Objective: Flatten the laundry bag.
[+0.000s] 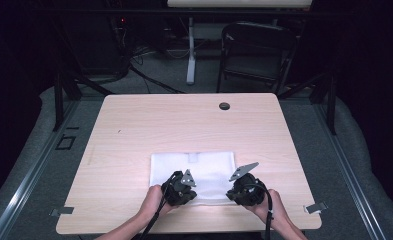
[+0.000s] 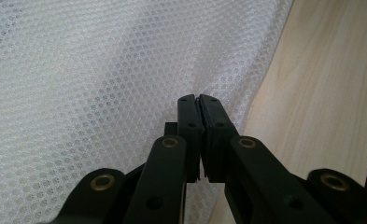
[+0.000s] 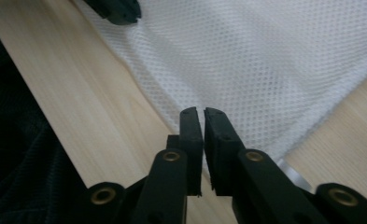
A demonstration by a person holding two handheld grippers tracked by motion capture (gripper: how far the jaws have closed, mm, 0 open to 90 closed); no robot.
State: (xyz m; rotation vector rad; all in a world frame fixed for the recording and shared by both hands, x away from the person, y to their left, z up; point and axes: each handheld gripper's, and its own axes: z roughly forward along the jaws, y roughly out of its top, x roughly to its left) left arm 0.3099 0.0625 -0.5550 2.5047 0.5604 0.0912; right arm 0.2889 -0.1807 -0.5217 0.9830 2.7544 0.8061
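Note:
A white mesh cloth [image 1: 194,167] lies folded flat on the near half of the wooden table [image 1: 134,125]. Both grippers sit at the cloth's near edge, each held in a hand. In the left gripper view, my left gripper [image 2: 199,100] has its jaws pressed together on the mesh cloth [image 2: 102,84], and a crease runs up to the tips. My right gripper [image 3: 203,112] is shut on the cloth [image 3: 265,60] at its edge near a corner, with a hair-thin slit between the jaws. From above, the left gripper [image 1: 181,192] and the right gripper [image 1: 241,192] stand about a hand's width apart.
A dark grommet hole [image 1: 224,106] sits near the table's far edge. Metal clips [image 1: 61,211] [image 1: 315,207] mark the near corners. A black chair [image 1: 256,50] stands on the floor behind the table. The left gripper's tip [image 3: 116,9] shows in the right gripper view.

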